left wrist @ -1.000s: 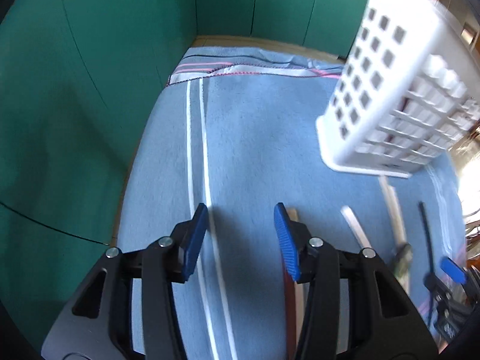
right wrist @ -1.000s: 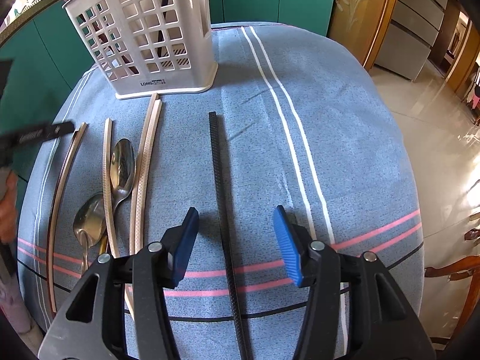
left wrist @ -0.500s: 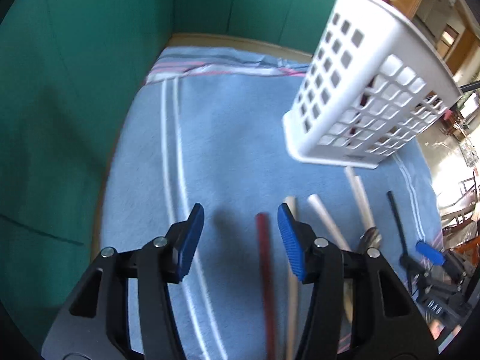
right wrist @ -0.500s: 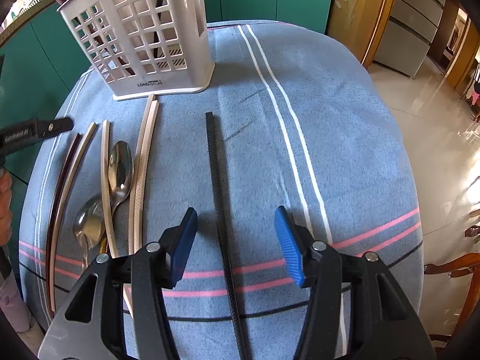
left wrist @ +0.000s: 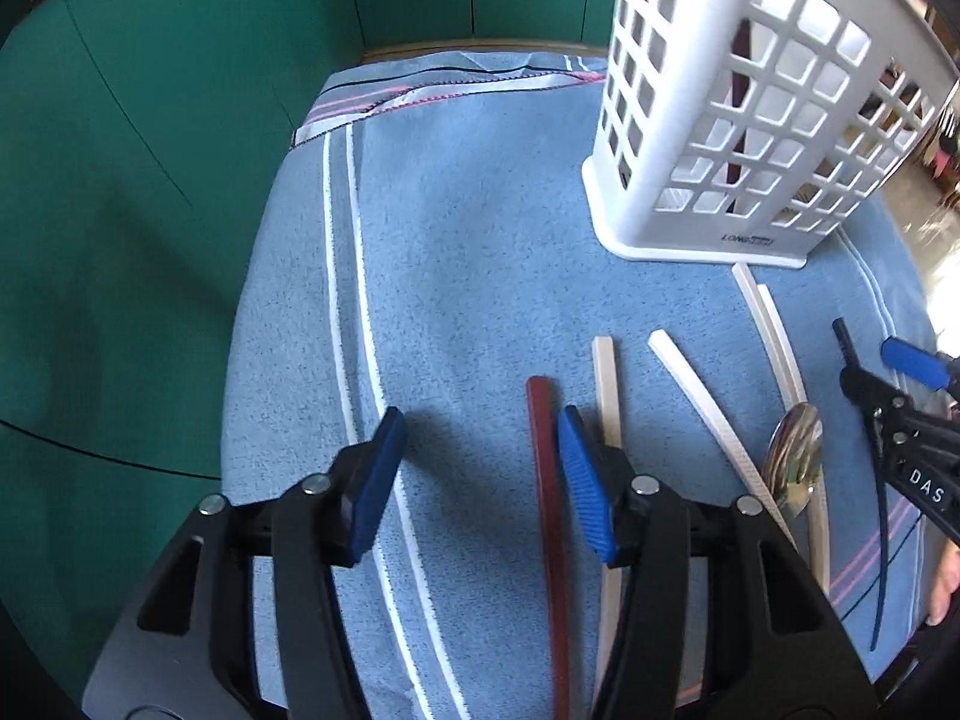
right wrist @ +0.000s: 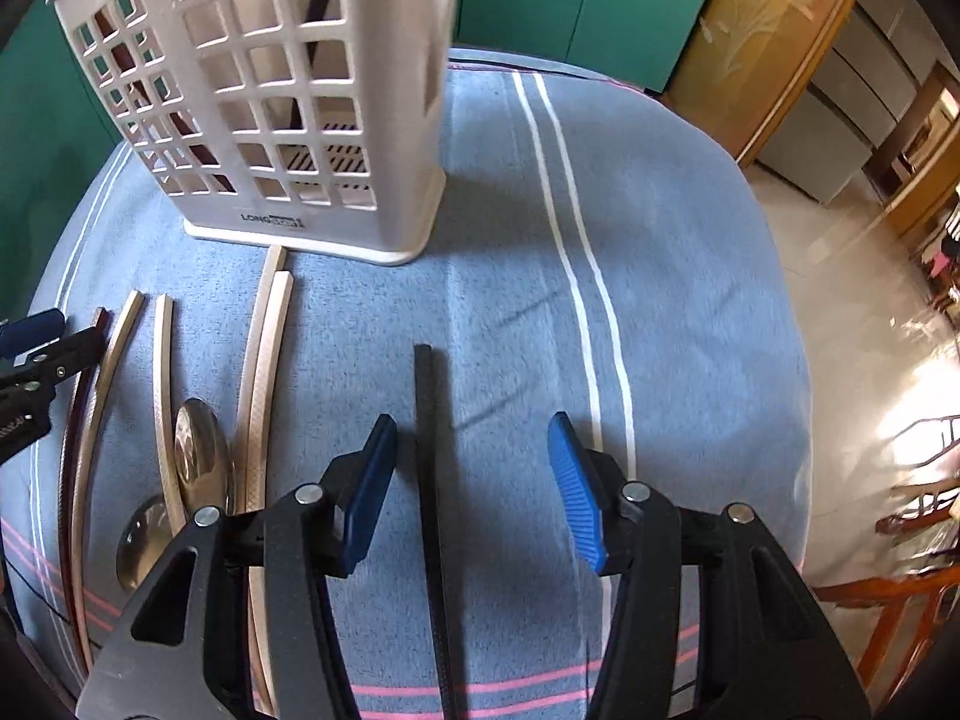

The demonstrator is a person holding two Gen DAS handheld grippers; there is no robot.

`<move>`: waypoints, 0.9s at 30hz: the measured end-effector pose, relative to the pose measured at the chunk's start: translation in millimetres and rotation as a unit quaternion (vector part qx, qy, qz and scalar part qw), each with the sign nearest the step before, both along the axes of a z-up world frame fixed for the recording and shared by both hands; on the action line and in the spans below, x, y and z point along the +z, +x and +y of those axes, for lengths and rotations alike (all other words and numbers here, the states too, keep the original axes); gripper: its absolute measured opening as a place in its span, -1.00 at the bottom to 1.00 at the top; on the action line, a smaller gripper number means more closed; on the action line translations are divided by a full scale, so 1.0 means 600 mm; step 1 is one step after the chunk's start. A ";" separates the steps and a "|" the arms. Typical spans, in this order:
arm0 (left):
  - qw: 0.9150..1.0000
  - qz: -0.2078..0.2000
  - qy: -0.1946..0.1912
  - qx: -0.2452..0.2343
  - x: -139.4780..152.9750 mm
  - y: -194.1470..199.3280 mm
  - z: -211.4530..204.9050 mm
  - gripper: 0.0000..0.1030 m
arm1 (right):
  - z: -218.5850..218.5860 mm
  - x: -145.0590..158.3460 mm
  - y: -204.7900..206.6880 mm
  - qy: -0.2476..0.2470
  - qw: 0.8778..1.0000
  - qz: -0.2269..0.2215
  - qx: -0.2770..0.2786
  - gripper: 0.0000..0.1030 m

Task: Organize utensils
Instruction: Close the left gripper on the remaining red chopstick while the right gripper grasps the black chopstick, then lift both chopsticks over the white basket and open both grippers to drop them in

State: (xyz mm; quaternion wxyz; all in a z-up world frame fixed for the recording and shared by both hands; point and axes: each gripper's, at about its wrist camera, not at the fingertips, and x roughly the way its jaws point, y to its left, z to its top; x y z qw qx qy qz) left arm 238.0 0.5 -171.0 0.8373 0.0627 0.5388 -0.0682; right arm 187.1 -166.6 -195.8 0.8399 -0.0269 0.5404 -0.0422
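A table draped in a fuzzy blue cloth with white and pink stripes (right wrist: 690, 300) fills both views. Flat teal-green cabinet doors (left wrist: 150, 150) stand close along its left edge and far edge, with a pale wooden strip (left wrist: 480, 49) along the far edge. Beyond the right edge, a glossy cream tiled floor (right wrist: 858, 312) catches bright sunlight. A tan wooden door with an etched panel (right wrist: 750, 30) stands past the far right corner, with grey drawer fronts (right wrist: 840, 120) beside it.
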 end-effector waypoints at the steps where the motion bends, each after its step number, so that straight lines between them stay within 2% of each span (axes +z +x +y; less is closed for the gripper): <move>1: 1.000 0.004 -0.001 -0.004 0.001 0.000 -0.004 -0.21 | 0.001 0.001 0.002 0.006 1.000 0.004 0.003 -0.15; 3: 1.000 0.008 -0.002 -0.008 0.003 -0.007 -0.013 -0.43 | 0.008 0.004 0.012 0.024 0.999 0.019 0.018 -0.47; 5: 1.000 0.010 -0.004 -0.012 0.007 -0.020 -0.017 -0.78 | 0.013 0.004 0.020 0.037 0.998 0.028 0.031 -0.74; 6: 1.000 0.011 -0.006 -0.013 0.007 -0.020 -0.016 -0.83 | 0.016 0.005 0.024 0.040 0.998 0.031 0.033 -0.84; 10: 1.000 -0.002 -0.026 0.003 0.007 -0.021 -0.008 -0.88 | 0.031 0.006 0.033 0.035 0.998 0.020 0.037 -0.87; 14: 0.998 -0.031 -0.050 0.017 0.035 -0.028 0.009 -0.88 | 0.020 0.039 -0.016 0.052 0.998 -0.017 0.029 -0.87; 16: 0.996 -0.055 -0.071 0.016 0.071 -0.045 0.018 -0.88 | 0.017 0.068 -0.041 0.058 0.997 -0.039 0.029 -0.87; 21: 0.985 -0.121 -0.125 -0.001 0.189 -0.098 0.024 -0.88 | -0.005 0.185 -0.116 0.070 0.989 -0.123 0.034 -0.87; 23: 0.978 -0.153 -0.140 -0.017 0.247 -0.120 0.020 -0.88 | -0.015 0.222 -0.139 0.074 0.986 -0.148 0.033 -0.87; 27: 0.965 -0.204 -0.158 -0.051 0.332 -0.132 -0.009 -0.88 | -0.035 0.293 -0.172 0.084 0.977 -0.195 0.033 -0.87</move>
